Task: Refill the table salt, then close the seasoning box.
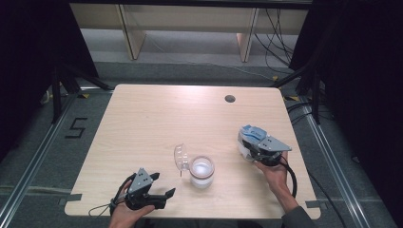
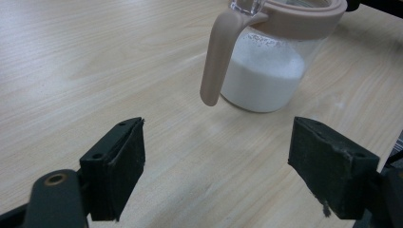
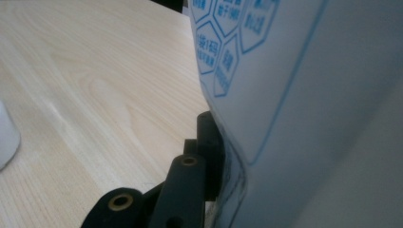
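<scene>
Open jar (image 1: 202,172) of white powder near front-centre of table (image 1: 157,114), clear lid (image 1: 181,157) tipped back beside it. Left gripper (image 1: 161,186) close by, jaws spread, empty. Right gripper (image 1: 247,148) well apart, clamped on white-and-blue pouch (image 1: 251,135).

Open table (image 1: 157,118) ahead of left claw (image 2: 216,166); jar (image 1: 202,172) with raised lid (image 1: 181,157) blocking centre.

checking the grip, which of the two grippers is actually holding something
The right gripper, shut on the white-and-blue packet; the left gripper is open beside the jar.
</scene>
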### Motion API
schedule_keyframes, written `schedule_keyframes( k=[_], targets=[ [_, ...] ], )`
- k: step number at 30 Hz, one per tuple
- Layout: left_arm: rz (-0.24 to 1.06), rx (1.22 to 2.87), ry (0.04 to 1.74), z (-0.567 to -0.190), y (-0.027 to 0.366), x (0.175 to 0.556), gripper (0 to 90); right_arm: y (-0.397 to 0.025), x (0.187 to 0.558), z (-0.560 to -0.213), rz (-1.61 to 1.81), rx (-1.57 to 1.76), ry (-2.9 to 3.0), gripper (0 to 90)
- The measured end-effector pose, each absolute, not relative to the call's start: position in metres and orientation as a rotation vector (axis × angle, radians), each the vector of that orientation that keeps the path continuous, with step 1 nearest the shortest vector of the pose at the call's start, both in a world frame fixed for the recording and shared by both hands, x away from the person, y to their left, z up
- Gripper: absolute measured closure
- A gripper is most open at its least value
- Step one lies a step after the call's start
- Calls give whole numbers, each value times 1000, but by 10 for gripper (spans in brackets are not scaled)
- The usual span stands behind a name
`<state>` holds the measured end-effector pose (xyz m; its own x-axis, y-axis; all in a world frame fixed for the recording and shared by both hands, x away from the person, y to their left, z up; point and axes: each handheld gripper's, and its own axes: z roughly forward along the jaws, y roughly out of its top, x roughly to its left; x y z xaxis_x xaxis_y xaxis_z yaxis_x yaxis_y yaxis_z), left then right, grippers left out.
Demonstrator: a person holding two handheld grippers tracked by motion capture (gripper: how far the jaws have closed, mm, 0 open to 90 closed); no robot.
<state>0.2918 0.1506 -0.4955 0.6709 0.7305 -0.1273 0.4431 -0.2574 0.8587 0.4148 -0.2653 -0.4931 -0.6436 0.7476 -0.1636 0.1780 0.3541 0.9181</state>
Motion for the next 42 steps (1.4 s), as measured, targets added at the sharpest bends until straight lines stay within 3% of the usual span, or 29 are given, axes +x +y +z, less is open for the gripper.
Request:
schedule_keyframes(
  k=[5, 14, 18, 42],
  targets=[
    [365, 1897, 917, -496, 150, 293, 199, -269, 415, -493, 1290, 818, 2028, 799],
    [347, 1846, 940, -491, 151, 294, 212, -272, 407, -490, 1286, 971, 2009, 400],
    [348, 1853, 933, -490, 152, 296, 219, -275, 399, -486, 1308, 990, 2011, 298],
    [340, 1816, 957, -486, 155, 295, 229, -291, 348, -473, 1247, 1062, 1978, 215]
  ],
)
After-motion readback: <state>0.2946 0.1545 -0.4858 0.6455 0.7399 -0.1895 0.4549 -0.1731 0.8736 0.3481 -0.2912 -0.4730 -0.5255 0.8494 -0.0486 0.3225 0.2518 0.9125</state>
